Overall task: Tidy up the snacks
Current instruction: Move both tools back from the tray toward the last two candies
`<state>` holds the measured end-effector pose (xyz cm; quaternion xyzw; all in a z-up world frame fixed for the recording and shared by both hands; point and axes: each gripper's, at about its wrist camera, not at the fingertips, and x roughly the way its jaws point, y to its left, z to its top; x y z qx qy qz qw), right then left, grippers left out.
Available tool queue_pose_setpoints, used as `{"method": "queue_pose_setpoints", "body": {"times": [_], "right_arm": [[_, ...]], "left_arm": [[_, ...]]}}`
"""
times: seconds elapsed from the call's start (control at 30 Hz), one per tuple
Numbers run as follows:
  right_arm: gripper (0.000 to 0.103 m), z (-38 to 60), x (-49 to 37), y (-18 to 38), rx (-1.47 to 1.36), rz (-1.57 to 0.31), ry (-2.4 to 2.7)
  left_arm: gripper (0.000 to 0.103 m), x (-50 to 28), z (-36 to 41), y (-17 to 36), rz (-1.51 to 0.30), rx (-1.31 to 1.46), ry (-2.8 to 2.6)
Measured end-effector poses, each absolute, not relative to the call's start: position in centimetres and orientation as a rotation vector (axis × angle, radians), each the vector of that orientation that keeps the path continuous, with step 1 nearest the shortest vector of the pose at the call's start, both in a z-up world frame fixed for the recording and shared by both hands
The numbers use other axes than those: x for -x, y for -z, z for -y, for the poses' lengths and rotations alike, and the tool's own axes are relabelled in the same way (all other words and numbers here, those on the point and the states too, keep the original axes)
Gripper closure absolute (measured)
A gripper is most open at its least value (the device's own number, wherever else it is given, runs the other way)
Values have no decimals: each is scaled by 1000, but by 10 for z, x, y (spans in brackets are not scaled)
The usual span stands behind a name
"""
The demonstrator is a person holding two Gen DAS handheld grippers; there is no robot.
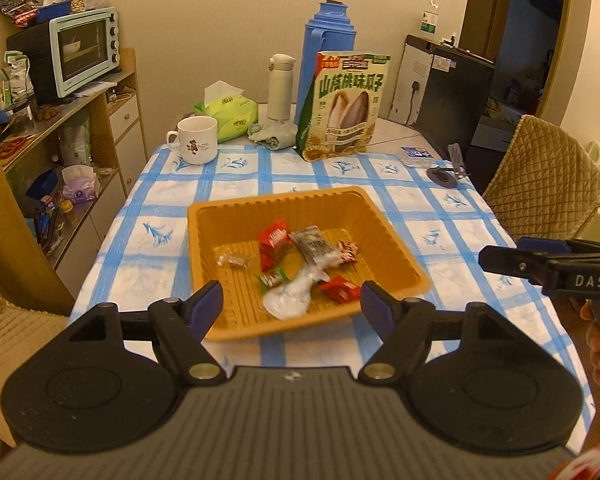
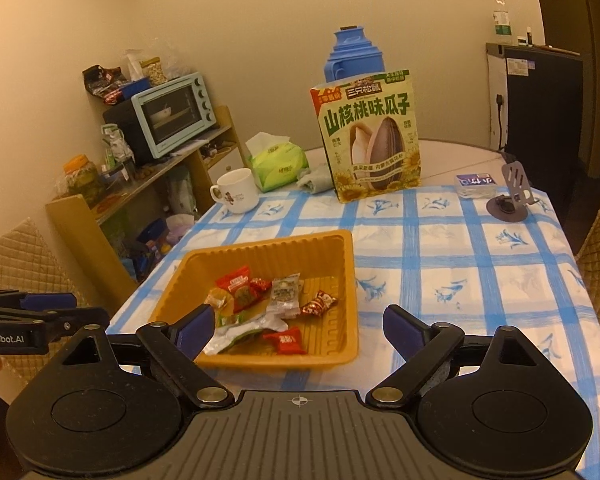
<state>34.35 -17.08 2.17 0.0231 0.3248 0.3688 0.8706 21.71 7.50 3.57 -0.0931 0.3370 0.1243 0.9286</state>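
Note:
An orange plastic tray (image 1: 396, 240) (image 2: 340, 248) sits on the blue-checked tablecloth and holds several small wrapped snacks, among them a red packet (image 1: 274, 238) (image 2: 236, 280), a grey-white packet (image 1: 314, 246) (image 2: 286, 294) and a white wrapper (image 1: 290, 300) (image 2: 240, 334). A large sunflower-seed bag (image 1: 346, 106) (image 2: 370, 140) stands upright behind the tray. My left gripper (image 1: 292, 304) is open and empty at the tray's near edge. My right gripper (image 2: 300, 326) is open and empty over the tray's near edge; it also shows in the left wrist view (image 1: 500, 258).
A white mug (image 1: 196, 140) (image 2: 238, 190), tissue pack (image 1: 228, 114) (image 2: 278, 162), white flask (image 1: 281, 86), blue thermos (image 1: 328, 56) (image 2: 354, 54) and a cloth stand at the table's back. A phone stand (image 2: 510, 196) is back right. Shelves with an oven (image 1: 84, 50) stand left; chairs flank the table.

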Motion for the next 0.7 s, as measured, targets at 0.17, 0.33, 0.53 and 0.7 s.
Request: {"method": "queue_pose_setpoints", "body": {"times": [0.17,0.33,0.53,0.7], "right_arm": [[12,190,-322,-19,-42,-690,-785],[12,208,-302,-14,-36,-716,-806],[12,223,-281,-5,-18,-743,-834],[12,232,-265,5,-5,-772,-857]], "left_arm": [[29,-193,-47,-34,-695,194,-261],[29,-169,-24,-28,-709,206,-263],[29,-141,0,-15,-742,216,-275],[29,-121,14,-1,-774,232,-291]]}}
